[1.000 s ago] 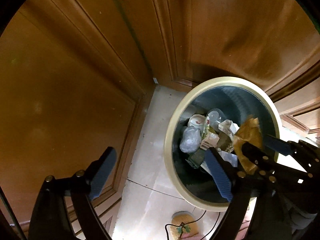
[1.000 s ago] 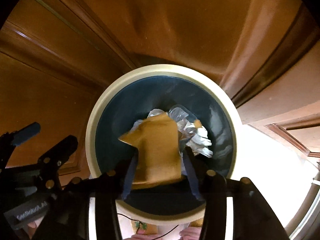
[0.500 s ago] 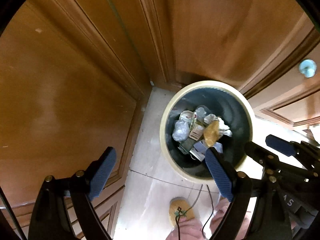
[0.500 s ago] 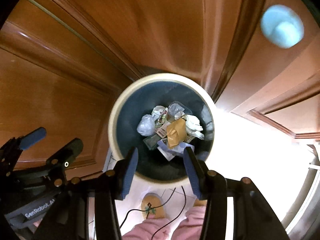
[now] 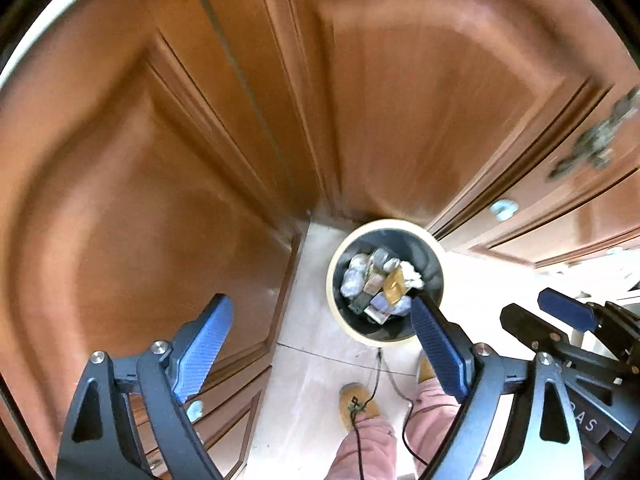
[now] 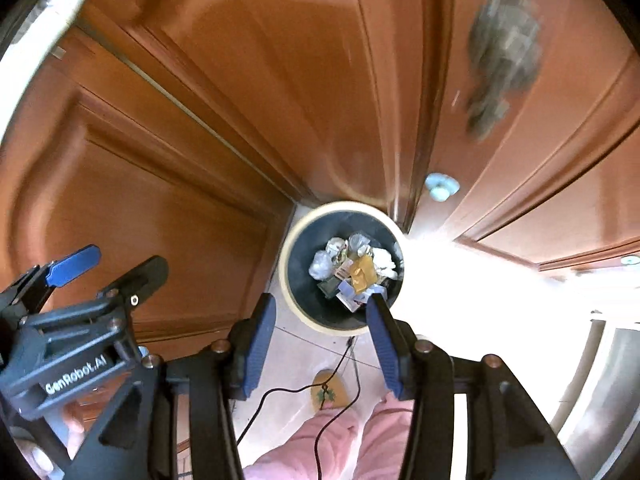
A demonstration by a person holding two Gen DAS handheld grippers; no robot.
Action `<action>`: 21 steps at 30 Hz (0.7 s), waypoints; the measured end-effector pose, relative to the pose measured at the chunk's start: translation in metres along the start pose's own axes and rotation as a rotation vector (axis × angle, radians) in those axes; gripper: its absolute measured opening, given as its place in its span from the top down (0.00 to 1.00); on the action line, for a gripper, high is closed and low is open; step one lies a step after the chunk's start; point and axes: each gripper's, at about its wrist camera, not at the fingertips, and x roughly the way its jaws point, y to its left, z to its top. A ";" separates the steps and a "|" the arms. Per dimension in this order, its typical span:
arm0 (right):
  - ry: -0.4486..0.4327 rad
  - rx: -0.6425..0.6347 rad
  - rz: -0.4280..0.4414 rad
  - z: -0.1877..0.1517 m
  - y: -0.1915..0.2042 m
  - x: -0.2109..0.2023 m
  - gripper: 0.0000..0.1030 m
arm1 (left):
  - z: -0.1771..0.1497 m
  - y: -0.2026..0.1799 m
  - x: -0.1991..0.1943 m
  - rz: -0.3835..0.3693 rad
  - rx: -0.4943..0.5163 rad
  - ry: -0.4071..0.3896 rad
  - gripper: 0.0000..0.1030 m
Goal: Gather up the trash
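Trash point(image 6: 354, 270), a brown wrapper on top, lies in the bin point(image 6: 292, 292) on the floor in the cabinet corner, both grippers, left point(image 5: 320, 344) and right point(image 6: 320, 338), above with jaws apart and empty, so this drop looks done.

Home interior, corner of room. Brown panelled wooden doors point(image 5: 420, 112) and cabinet fronts point(image 6: 560, 184) with pale round knobs point(image 6: 441, 186) on all sides; ornate metal door handle point(image 6: 500, 52), blurred. Pale tiled floor point(image 5: 320, 364). Round waste bin point(image 6: 294, 276) with cream rim and dark inside, in corner, holding household rubbish point(image 6: 352, 270): wrappers, crumpled plastic, paper. Person's pink trousers point(image 6: 340, 440) and yellow slippers point(image 5: 358, 400) at bottom
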 end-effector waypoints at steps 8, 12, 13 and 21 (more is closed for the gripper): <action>-0.104 -0.018 -0.024 0.016 0.022 -0.127 0.54 | 0.029 0.012 -0.128 -0.087 -0.004 -0.103 0.10; -0.183 0.017 -0.007 0.020 0.029 -0.189 0.54 | 0.042 0.017 -0.193 -0.110 0.005 -0.181 0.06; -0.204 0.023 -0.003 0.020 0.031 -0.204 0.53 | 0.046 0.018 -0.207 -0.111 0.007 -0.203 0.05; -0.334 0.043 -0.017 0.031 0.047 -0.295 0.46 | 0.072 0.017 -0.289 -0.148 0.020 -0.321 0.02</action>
